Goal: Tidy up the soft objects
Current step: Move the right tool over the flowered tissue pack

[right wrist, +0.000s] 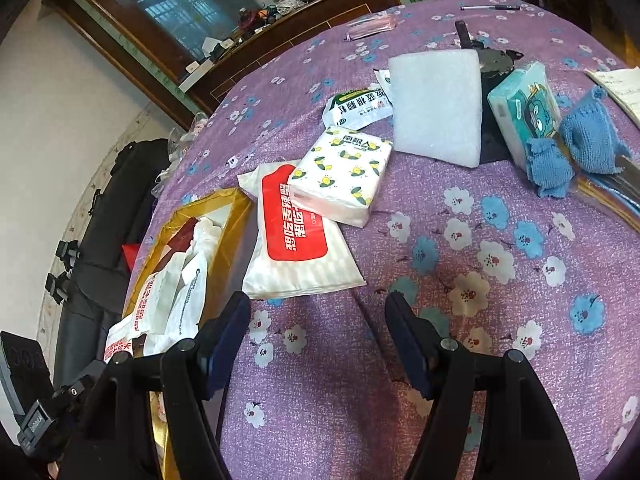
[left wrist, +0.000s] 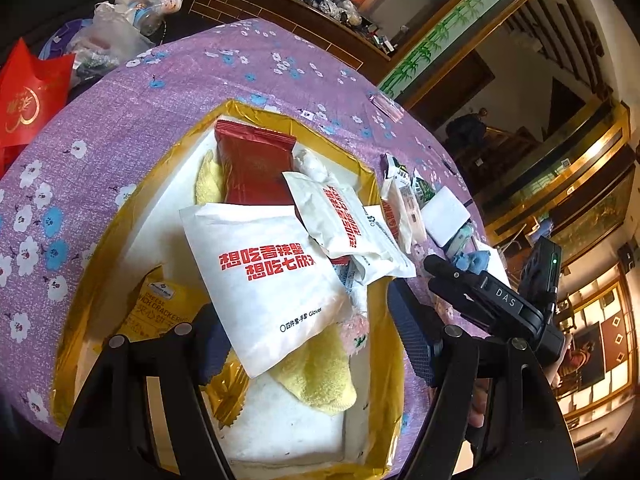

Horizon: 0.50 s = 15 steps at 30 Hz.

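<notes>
both jaws stand open, gripping nothing. left gripper (left wrist: 308,344) hangs over the gold box (left wrist: 120,216) of packets; right gripper (right wrist: 318,332) over the desk (right wrist: 500,300), near a tissue pack (right wrist: 340,176) lying outside.

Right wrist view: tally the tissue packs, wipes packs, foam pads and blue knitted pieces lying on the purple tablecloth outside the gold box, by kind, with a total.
Tissue packs: 2, the yellow-print pack and the teal pack
Red-label wipes pack: 1
White foam pad: 1
Blue knitted pieces: 2
Total: 6
</notes>
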{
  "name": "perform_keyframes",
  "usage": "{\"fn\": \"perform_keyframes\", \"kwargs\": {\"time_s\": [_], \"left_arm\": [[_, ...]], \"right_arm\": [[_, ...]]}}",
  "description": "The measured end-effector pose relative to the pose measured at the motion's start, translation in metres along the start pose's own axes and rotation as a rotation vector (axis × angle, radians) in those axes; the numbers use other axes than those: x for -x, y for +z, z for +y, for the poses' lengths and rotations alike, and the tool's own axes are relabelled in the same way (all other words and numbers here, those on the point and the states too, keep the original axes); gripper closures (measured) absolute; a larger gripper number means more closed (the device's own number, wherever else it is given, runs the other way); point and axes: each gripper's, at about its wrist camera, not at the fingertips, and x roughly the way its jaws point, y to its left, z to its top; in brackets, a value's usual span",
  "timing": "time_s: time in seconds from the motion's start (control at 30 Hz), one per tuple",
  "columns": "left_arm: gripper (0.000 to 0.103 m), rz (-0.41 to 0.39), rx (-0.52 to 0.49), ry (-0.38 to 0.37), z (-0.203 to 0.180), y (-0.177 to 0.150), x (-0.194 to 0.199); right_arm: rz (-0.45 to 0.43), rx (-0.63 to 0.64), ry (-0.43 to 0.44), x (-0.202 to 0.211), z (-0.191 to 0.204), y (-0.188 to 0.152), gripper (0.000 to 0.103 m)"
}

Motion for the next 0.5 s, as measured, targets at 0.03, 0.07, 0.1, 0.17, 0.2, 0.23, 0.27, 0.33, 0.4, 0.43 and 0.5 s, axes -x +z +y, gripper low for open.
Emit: {"fn": "perform_keyframes", "kwargs": {"time_s": [0.03,0.07,0.1,0.17,0.2,0.23,0.27,0.33,0.4,0.43,0.5], "left_arm": [[0.030,0.000,0.002,0.001,-0.0004,-0.0002,-0.0011],[0.030,0.005,0.001,0.003,-0.0011,-0.0006,-0.0025],[0.030,0.010,-0.001,0.003,-0.0024,-0.0008,-0.0038],[0.030,0.016,-0.008,0.004,-0.0048,-0.0015,-0.0046],[0.030,0.013,-0.011,0.001,-0.0060,-0.0015,-0.0043],[0.030,0.009,-0.014,-0.003,-0.0068,-0.0015,-0.0040],[0.030,0.008,-0.016,-0.001,-0.0072,-0.0017,-0.0042],[0.030,0.015,-0.016,0.005,-0.0073,-0.0023,-0.0058],[0.030,0.020,-0.010,0.007,-0.0074,-0.0021,-0.0065],[0.030,0.017,-0.009,0.004,-0.0081,-0.0018,-0.0067],[0.030,0.010,-0.013,0.001,-0.0092,-0.0017,-0.0065]], "right_arm": [[-0.002,0.003,-0.002,0.0005,0.0000,0.0003,0.033],[-0.005,0.000,-0.001,0.0015,-0.0013,0.0002,0.033],[-0.003,-0.007,0.001,0.0016,-0.0026,-0.0002,0.033],[0.004,-0.019,0.003,0.0008,-0.0042,-0.0009,0.033],[0.006,-0.021,0.004,0.0005,-0.0041,-0.0008,0.033],[0.002,-0.019,0.007,0.0014,-0.0041,-0.0008,0.033],[-0.002,-0.014,0.006,0.0020,-0.0038,-0.0006,0.033],[-0.006,-0.022,0.003,0.0017,-0.0047,-0.0003,0.033],[0.003,-0.039,0.011,0.0004,-0.0068,-0.0012,0.033],[0.008,-0.039,0.014,0.0003,-0.0072,-0.0017,0.033],[0.001,-0.027,0.012,0.0023,-0.0072,-0.0013,0.033]]}}
